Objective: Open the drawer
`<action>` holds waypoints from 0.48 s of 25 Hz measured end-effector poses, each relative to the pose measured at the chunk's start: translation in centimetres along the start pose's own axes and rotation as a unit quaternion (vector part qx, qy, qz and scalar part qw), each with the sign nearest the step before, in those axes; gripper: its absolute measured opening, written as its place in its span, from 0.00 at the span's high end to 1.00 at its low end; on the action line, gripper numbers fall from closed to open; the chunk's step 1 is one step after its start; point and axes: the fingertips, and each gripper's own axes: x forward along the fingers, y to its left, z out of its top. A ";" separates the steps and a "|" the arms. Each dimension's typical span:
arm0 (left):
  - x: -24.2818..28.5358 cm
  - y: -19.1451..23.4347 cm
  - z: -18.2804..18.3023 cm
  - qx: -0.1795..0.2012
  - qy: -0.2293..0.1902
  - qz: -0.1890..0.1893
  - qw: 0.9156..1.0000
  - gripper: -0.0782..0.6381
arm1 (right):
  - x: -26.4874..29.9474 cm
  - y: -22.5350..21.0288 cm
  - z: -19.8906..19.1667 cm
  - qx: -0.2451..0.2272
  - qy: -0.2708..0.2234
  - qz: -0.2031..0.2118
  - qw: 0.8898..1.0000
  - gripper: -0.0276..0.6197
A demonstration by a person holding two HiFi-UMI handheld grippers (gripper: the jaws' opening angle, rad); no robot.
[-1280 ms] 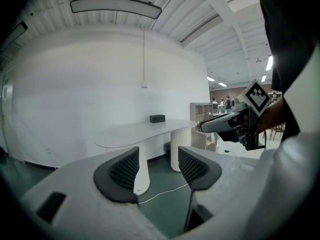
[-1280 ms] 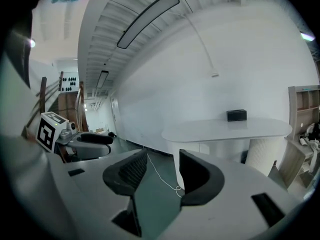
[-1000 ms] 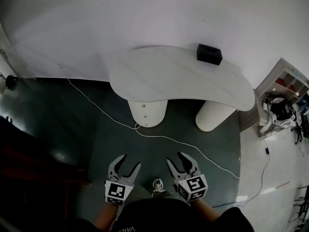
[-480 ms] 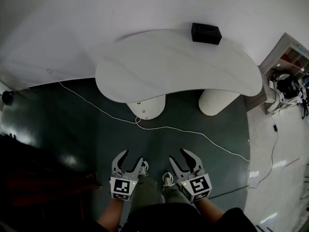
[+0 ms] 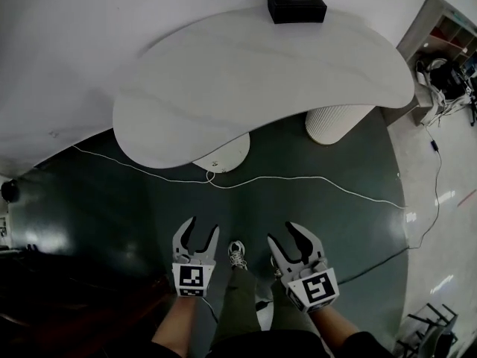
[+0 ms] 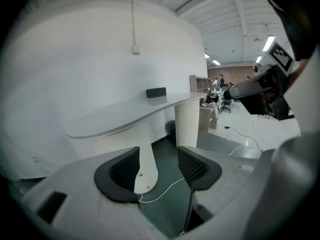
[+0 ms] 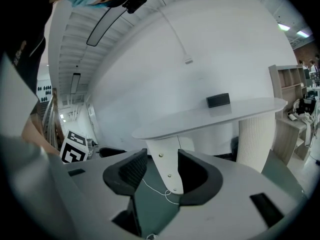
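You've closed on surface (image 5: 261, 73); knobbed pedestal (image 5: 223, 154) under it probably holds drawer. Left tongs (image 5: 200, 228), right tongs (image 5: 283, 233) short of it, agape, empty, ready.

White curved table (image 5: 261, 73), top bare except a black box (image 5: 297, 6) at the far edge, near the wall. Table stands on a dark green floor (image 5: 112, 207) on two supports: smooth white pedestal (image 5: 223, 154) under the left end, with small round knobs on its front, and a ribbed column (image 5: 335, 123) under the right end. White cable (image 5: 298, 179) lies across the floor, passing just in front of the pedestal with a small loop there, then running right. Floor turns light grey (image 5: 447, 200) at the right edge; a dark cable (image 5: 435, 151) lies there.
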 end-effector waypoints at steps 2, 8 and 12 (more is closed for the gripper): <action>2.0 0.7 -1.1 0.004 0.004 -0.002 1.000 0.56 | 0.7 -0.4 -1.5 0.005 0.008 -0.007 1.000 0.66; 7.7 2.7 -3.7 0.018 0.009 0.006 1.000 0.56 | 2.6 -1.4 -6.3 0.021 0.018 -0.019 0.999 0.66; 11.1 4.3 -5.7 0.018 0.012 0.007 1.000 0.56 | 4.1 -1.3 -9.5 0.038 0.025 -0.023 0.999 0.66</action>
